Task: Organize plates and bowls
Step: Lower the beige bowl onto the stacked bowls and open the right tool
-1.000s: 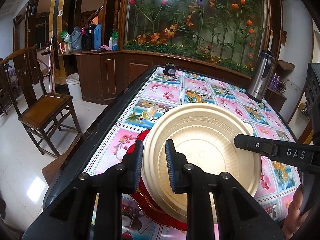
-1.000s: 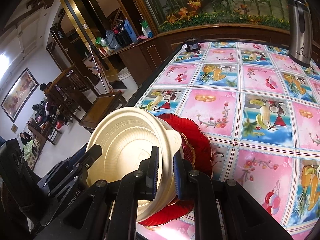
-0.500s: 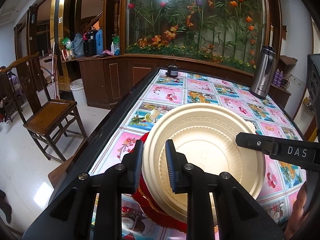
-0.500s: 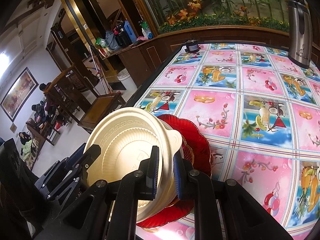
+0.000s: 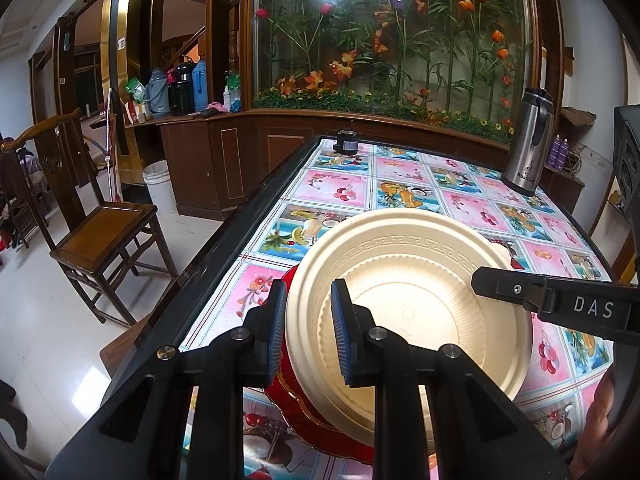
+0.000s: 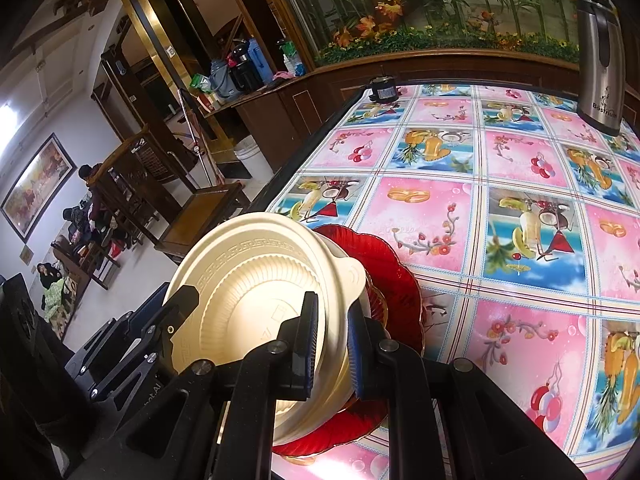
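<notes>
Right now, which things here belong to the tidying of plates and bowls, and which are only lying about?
Job: cream bowl, red plate, left tongs, right tongs.
Lying about: steel flask, small black jar, chair, white bucket.

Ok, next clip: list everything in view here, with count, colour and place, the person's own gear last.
cream bowl: one, cream, over the red plate, rim held on two sides
red plate: at least one, red, under the bowl at the table's near left edge
table: one, pink and blue fruit-print cover
flask: one, steel, far right of table
small dark jar: one, far table edge
chair: one, brown wood, left of table
left tongs: black, shut on the bowl's rim
right tongs: black, shut on the opposite rim
</notes>
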### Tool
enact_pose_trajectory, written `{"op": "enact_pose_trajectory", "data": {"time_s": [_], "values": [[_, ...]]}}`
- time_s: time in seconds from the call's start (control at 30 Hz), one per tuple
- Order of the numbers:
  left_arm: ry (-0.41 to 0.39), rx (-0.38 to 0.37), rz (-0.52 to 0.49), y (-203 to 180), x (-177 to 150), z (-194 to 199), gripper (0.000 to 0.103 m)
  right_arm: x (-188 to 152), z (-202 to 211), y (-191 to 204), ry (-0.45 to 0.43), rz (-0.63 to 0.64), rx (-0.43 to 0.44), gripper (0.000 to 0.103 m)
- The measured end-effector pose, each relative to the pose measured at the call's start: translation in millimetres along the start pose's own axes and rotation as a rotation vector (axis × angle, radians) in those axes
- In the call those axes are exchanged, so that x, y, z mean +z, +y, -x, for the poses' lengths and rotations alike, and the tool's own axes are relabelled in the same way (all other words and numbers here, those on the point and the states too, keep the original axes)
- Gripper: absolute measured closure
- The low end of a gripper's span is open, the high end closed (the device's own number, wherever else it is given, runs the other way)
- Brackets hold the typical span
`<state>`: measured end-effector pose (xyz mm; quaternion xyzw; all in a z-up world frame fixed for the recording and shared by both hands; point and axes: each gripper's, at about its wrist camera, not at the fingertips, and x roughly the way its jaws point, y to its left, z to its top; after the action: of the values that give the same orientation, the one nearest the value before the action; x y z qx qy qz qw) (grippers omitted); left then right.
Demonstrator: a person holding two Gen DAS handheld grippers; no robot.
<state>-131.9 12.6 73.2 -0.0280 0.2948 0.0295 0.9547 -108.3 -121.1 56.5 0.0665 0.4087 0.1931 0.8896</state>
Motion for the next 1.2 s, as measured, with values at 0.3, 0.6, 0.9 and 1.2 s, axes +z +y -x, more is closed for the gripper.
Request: {"op": "enact_pose_trajectory", "data": {"time_s": [0.3, 0.6, 0.9, 1.2], "values": [[-0.003, -0.002, -0.005, -1.5, -0.3, 1.3, 0.083, -1.1, 2.2, 2.3, -0.004, 0.013, 0.01, 0.081], [-0.008, -0.006, -0.01, 5.2, -0.8, 0.9, 0.083, -1.1, 10.7, 3.0, -0.035, 0.032, 0.004, 0.067], [-0.011, -0.006, -0.006, 0.8, -0.6, 4.8, 0.062, -1.5, 22.6, 0.6, -0.069, 0.023, 0.008, 0.063], [-0.032, 0.001, 0.003, 1.5, 4.6, 14.4, 0.051, -1.5, 37.0, -3.9, -0.112, 0.007, 0.019, 0.055]]}}
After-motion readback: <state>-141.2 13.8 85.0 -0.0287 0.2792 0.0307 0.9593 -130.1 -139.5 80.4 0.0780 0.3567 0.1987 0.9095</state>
